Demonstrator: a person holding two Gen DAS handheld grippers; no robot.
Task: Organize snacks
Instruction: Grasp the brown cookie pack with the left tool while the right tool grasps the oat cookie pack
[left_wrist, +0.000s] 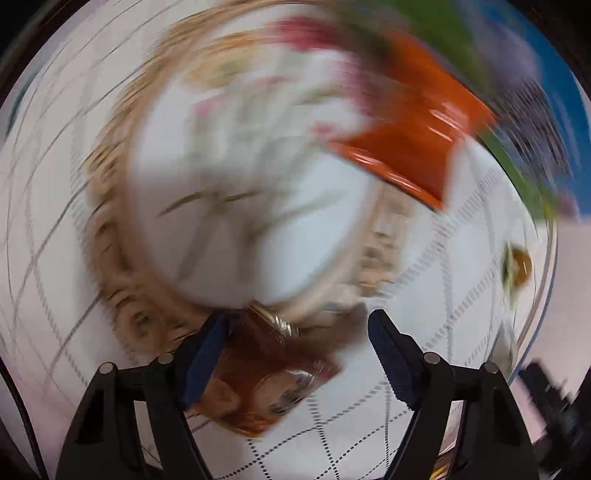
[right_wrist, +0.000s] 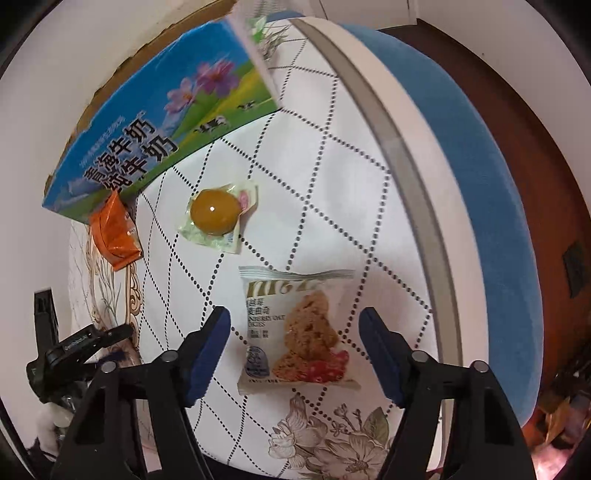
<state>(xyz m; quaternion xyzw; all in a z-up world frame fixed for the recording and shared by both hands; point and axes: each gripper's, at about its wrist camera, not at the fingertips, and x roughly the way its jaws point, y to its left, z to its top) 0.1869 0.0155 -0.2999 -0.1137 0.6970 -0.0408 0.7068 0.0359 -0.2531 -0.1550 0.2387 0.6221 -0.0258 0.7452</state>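
While the left wrist view is smeared by motion blur, the left gripper (left_wrist: 295, 354) stands spread over a reddish-brown snack packet (left_wrist: 266, 376); its left pad seems to touch the packet, the right pad is clear. An orange packet (left_wrist: 413, 144) lies farther off on the white patterned tabletop (left_wrist: 55, 258). Right gripper (right_wrist: 291, 350) is spread, straddling a cranberry oat cookie packet (right_wrist: 295, 328) without touching it. A wrapped yellow-brown sweet (right_wrist: 214, 218) lies just beyond, apart from the cookie. Blue milk carton box (right_wrist: 155, 125) stands toward the far left edge, with the orange packet (right_wrist: 114, 232) touching it.
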